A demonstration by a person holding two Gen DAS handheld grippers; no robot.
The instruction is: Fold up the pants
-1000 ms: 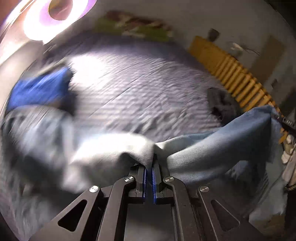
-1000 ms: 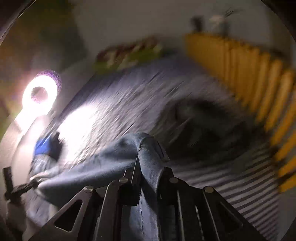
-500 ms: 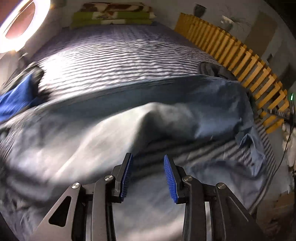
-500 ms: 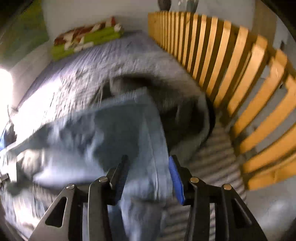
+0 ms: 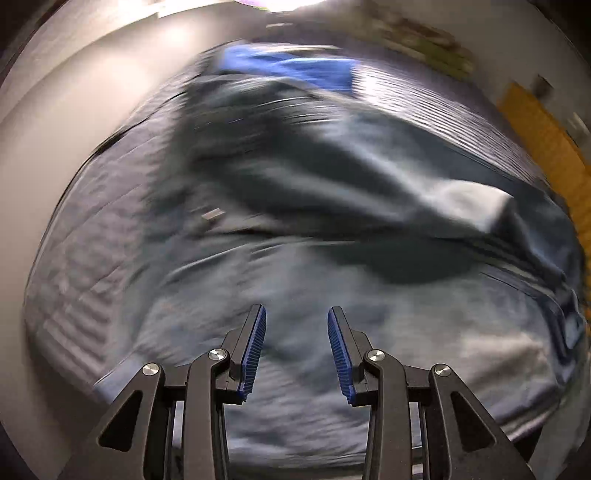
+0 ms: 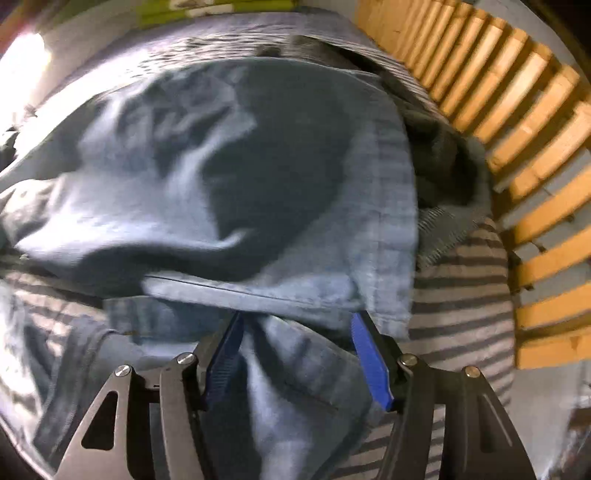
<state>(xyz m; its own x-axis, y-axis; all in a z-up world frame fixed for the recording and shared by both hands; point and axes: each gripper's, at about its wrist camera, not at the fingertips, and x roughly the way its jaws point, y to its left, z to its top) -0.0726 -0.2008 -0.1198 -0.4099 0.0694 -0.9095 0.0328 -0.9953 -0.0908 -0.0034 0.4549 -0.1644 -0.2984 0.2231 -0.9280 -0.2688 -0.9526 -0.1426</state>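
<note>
Light blue denim pants [image 5: 369, 206] lie loosely spread over a grey striped bed; the left wrist view is smeared by motion. My left gripper [image 5: 296, 314] hangs open just above the cloth, nothing between its blue pads. In the right wrist view the pants [image 6: 229, 173] fill the frame, their hemmed edge folded over close in front. My right gripper [image 6: 295, 317] is open, its fingertips tucked under that folded edge, with denim lying loose between the jaws.
A bright blue garment [image 5: 291, 66] lies at the far side of the bed. A dark grey garment [image 6: 439, 147] sits beside the pants near a wooden slatted rail [image 6: 517, 122]. The striped sheet [image 6: 465, 306] shows at the right. Folded green bedding [image 6: 229, 5] lies at the far end.
Both grippers were shut on the pants a second ago, then let go. The cloth has dropped onto the bed. The left gripper has swung left toward the blue garment; the right one has lowered.
</note>
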